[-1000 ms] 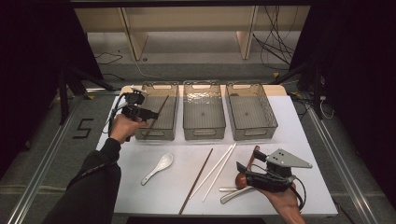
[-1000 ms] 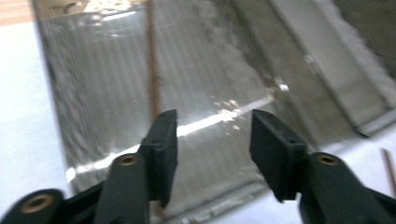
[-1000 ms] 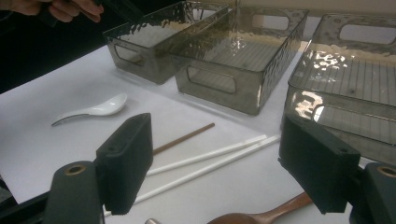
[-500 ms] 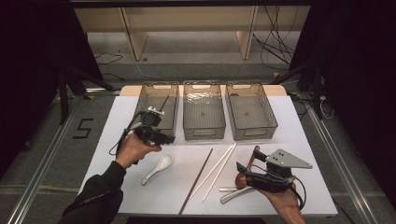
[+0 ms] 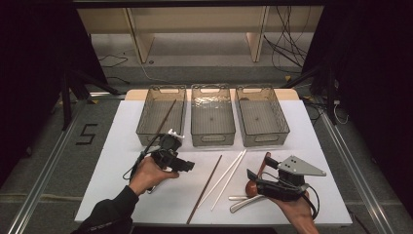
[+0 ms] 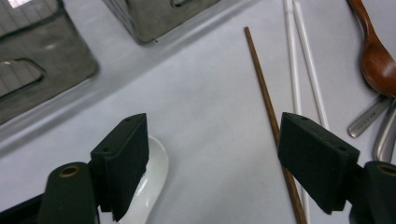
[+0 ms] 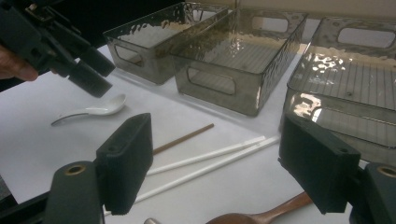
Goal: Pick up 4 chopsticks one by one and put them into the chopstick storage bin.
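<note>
High view: three bins [image 5: 213, 139] seen; one brown chopstick [image 5: 164, 117] already lies in the left bin (sorting is judged barely begun).

Left gripper view: left gripper [image 6: 212, 161] spread, empty, above a white spoon [image 6: 147, 189].

Right gripper view: right gripper [image 7: 215, 161] spread, empty; white chopsticks [image 7: 210, 161] etc. left unsorted.

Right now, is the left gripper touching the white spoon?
Apart. The right gripper view shows the left gripper up in the air, with bare table between its jaws and the white spoon lying below.
</note>
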Demonstrator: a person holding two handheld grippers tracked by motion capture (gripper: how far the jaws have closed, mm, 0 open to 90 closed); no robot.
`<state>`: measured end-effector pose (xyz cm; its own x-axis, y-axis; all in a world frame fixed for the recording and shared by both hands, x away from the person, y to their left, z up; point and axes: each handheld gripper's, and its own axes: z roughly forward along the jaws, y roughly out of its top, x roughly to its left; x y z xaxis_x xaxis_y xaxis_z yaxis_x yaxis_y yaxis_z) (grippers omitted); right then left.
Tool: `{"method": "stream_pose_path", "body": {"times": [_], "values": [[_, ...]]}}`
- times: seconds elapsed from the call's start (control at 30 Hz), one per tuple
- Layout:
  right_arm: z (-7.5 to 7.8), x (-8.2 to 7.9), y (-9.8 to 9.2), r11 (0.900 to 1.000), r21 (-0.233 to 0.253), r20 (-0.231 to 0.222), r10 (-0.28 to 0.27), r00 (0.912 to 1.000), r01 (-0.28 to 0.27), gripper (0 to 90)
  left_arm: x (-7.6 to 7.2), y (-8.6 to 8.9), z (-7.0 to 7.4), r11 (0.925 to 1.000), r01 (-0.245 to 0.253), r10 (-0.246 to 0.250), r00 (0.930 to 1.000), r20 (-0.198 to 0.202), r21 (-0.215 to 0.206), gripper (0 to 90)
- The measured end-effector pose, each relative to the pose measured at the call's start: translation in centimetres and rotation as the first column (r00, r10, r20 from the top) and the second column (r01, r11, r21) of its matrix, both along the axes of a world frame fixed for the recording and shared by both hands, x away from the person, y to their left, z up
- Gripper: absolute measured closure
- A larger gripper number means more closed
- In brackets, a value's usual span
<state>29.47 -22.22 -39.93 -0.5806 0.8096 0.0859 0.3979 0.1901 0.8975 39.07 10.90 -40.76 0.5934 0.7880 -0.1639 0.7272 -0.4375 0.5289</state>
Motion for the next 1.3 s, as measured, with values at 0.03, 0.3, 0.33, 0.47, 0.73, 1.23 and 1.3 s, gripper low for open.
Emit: {"method": "stream_pose_path", "body": {"times": [0.03,0.3,0.33,0.47,0.73,1.23,1.3], "values": [[0.0,0.0,0.0,1.0,0.0,-0.001,0.0,1.0,0.0,26.8,-0.2,-0.1,-0.1,1.0,0.005,-0.005,1.0,-0.004,0.0,23.8],[0.0,0.0,0.0,1.0,0.002,-0.005,-0.002,1.0,0.002,26.8,-1.5,-1.7,-1.5,0.9983,0.051,-0.05,0.9981,-0.036,0.027,22.0],[0.0,0.0,0.0,1.0,0.002,-0.005,-0.003,1.0,0.003,26.8,-1.6,-1.8,-1.6,0.9979,0.057,-0.056,0.9976,-0.042,0.032,22.1],[0.0,0.1,-0.1,1.0,0.003,-0.005,-0.004,1.0,0.004,26.8,-2.1,-2.8,-2.2,0.996,0.077,-0.074,0.9957,-0.057,0.046,22.7],[0.0,0.0,0.0,1.0,0.004,-0.007,-0.002,1.0,0.002,26.8,-2.5,-3.9,-3.5,0.9893,0.123,-0.116,0.9891,-0.09,0.078,30.0],[0.0,0.1,0.0,1.0,0.0,-0.006,-0.002,1.0,0.002,26.8,-3.2,-6.1,-4.6,0.9738,0.185,-0.173,0.9798,-0.1,0.132,49.1],[0.0,0.0,0.0,1.0,-0.002,-0.007,-0.003,1.0,0.003,26.8,-3.2,-6.3,-4.8,0.9699,0.199,-0.185,0.9768,-0.108,0.14,52.4]]}}
